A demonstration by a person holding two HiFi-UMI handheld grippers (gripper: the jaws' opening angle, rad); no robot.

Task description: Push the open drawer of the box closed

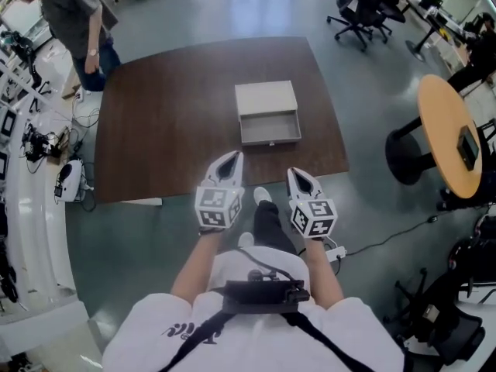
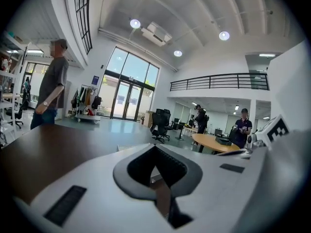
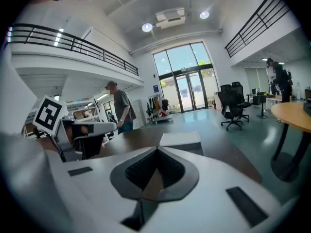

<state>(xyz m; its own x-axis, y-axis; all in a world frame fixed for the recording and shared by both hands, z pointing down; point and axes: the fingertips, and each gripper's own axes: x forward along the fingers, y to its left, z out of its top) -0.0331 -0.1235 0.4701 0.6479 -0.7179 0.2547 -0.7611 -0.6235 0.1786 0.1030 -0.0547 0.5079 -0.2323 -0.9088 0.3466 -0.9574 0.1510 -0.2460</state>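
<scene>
I hold two grippers over the near edge of the one brown table (image 1: pixel 170 130). My left gripper (image 1: pixel 231 157) and my right gripper (image 1: pixel 295 173) both have their jaws together, with nothing in them. Farther on, near the table's middle, sits one box (image 1: pixel 266 99). Its one drawer (image 1: pixel 270 128) is open, pulled out toward me. One person (image 1: pixel 74 14) stands past the far left corner.

So there's a dark brown table (image 1: pixel 170 130) with a pale box (image 1: pixel 266 98) sitting on it, and its drawer (image 1: pixel 270 128) is pulled open toward the near edge. The left gripper (image 1: pixel 231 158) and right gripper (image 1: pixel 297 174) hover side by side over that near edge, both short of the drawer. A person (image 1: pixel 77 22) stands at the far left corner. There's also a round wooden table (image 1: pixel 449 130) off to the right, with black office chairs (image 1: pixel 364 10) behind it.
</scene>
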